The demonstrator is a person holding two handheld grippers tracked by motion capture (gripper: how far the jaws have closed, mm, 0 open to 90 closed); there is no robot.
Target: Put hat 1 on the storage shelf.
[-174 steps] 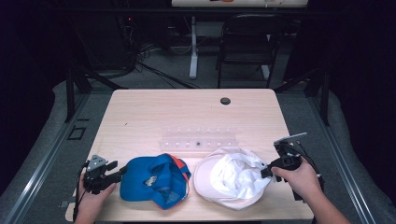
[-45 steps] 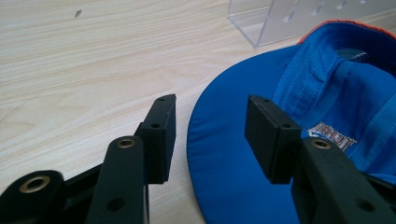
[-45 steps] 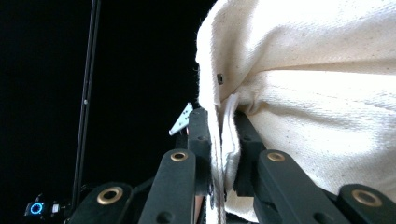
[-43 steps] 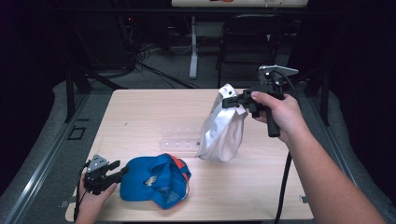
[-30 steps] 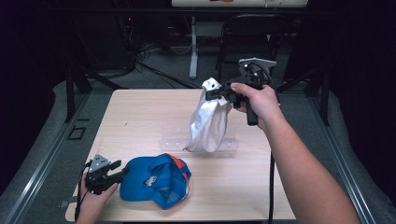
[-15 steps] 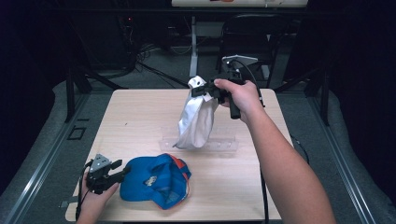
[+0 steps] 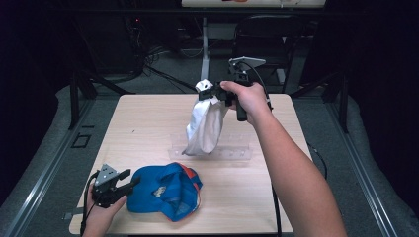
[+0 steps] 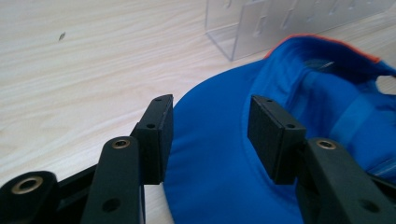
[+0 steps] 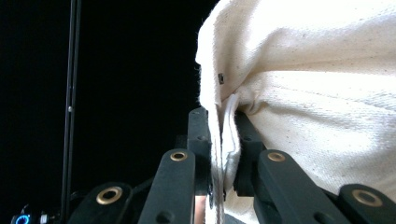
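White cap (image 7: 205,127) hangs above the table's (image 7: 148,118) far middle, pinched in the right gripper (image 7: 213,94). Left gripper (image 7: 129,183), jaws apart, straddles the blue cap's (image 7: 165,190) brim near the front-left corner.

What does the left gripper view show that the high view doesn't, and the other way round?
Left gripper view alone: the left gripper has open jaws straddling the blue cap's brim. High view alone: the right gripper holding the white cap up above the table. Both share the blue cap, the clear rack and the wooden tabletop.
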